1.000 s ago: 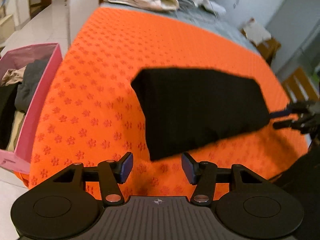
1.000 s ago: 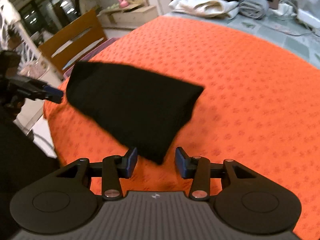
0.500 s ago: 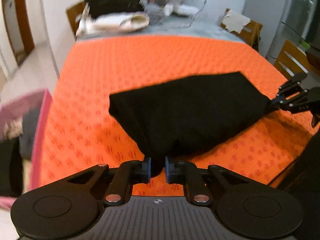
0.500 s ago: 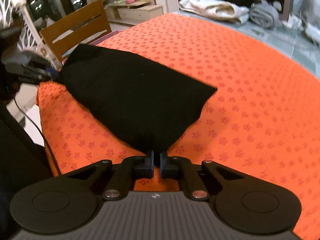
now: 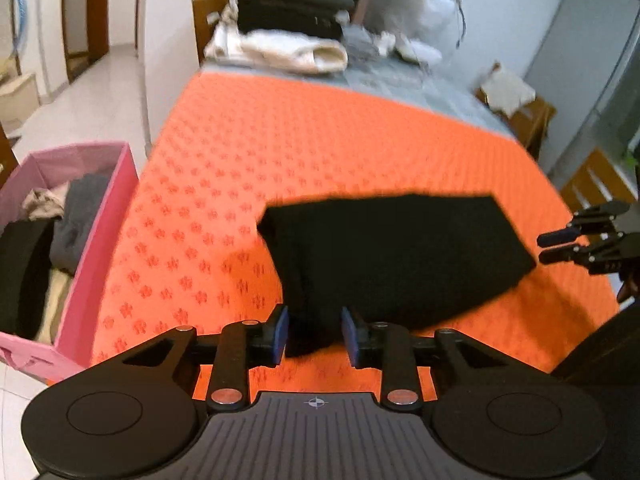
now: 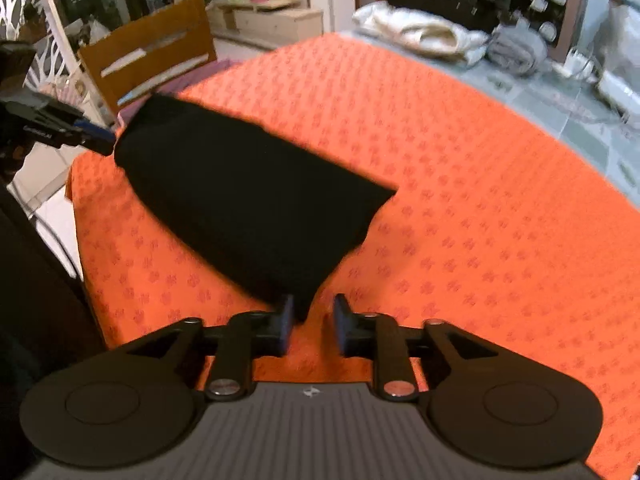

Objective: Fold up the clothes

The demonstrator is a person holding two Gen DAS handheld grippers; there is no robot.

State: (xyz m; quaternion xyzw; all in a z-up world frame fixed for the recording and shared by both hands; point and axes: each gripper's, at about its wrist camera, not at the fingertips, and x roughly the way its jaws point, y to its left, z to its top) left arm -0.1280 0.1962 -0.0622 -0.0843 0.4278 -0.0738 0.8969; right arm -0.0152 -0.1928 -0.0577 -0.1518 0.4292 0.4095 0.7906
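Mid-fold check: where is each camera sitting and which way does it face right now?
Left wrist: on the left tool, angled down over the orange cover; its opening jaws straddle a corner of the black garment; the right tool shows at the right edge.
Right wrist: on the right tool, angled down across the same cover; jaws opening; the left tool shows at the left.
Shared: garment, cover, far clothes pile.
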